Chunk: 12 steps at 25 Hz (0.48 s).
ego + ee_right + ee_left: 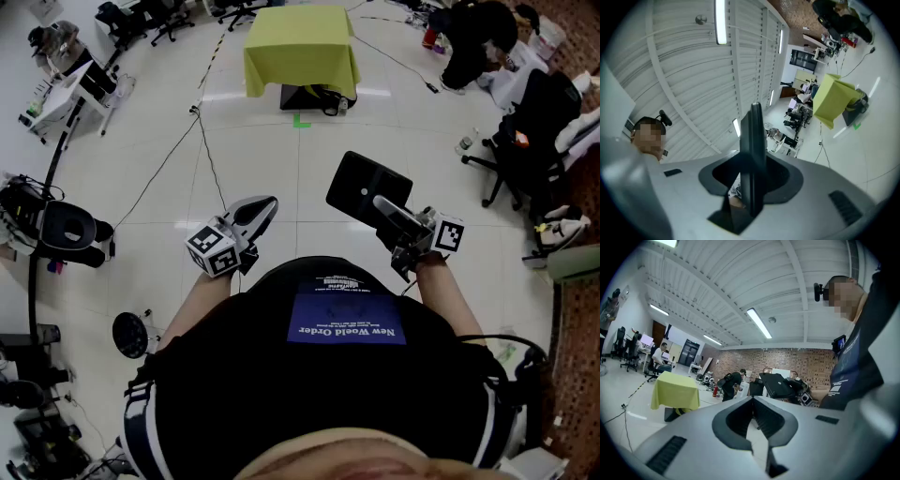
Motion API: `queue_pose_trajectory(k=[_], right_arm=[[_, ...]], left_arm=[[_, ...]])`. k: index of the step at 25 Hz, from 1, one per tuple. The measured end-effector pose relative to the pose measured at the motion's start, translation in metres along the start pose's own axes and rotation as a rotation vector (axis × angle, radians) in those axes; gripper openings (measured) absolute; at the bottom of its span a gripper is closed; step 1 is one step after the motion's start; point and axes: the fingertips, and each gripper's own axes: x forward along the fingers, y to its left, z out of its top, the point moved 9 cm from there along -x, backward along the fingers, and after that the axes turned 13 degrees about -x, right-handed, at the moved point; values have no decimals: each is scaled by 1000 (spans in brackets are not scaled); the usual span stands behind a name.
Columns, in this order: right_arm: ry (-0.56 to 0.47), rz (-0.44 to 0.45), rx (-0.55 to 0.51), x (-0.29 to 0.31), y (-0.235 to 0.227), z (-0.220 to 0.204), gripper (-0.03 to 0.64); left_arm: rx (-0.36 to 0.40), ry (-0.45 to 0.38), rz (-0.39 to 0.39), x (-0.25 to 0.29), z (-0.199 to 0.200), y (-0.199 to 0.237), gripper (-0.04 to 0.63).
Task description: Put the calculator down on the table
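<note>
The calculator (pixel 364 190) is a flat black slab, held in the air over the white floor. My right gripper (pixel 384 208) is shut on its near edge. In the right gripper view the calculator (pixel 753 150) stands edge-on between the jaws, which press on both its faces. My left gripper (pixel 265 206) is level in front of the person's body, jaws together with nothing in them; its tips (pixel 752 400) meet in the left gripper view. The table (pixel 300 45), draped in a yellow-green cloth, stands far ahead, also visible as the table (pixel 675 391) and the table (pixel 833 97).
A black bag (pixel 314 97) lies under the table, and a green tape mark (pixel 300 120) is on the floor before it. Cables (pixel 202 141) run across the tiles. An office chair (pixel 525 141) stands at the right, a stool (pixel 70 228) at the left. A crouching person (pixel 473 42) is at the back right.
</note>
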Motion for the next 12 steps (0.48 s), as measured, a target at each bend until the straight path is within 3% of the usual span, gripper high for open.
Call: queue_pose_trajectory(k=[6, 12], right_arm=[[13, 2, 6, 0, -17, 1, 129], [46, -18, -18, 61, -42, 2, 127]], left_arm=[[-18, -5, -3, 13, -6, 12, 8], [-50, -30, -40, 4, 13, 76, 8]])
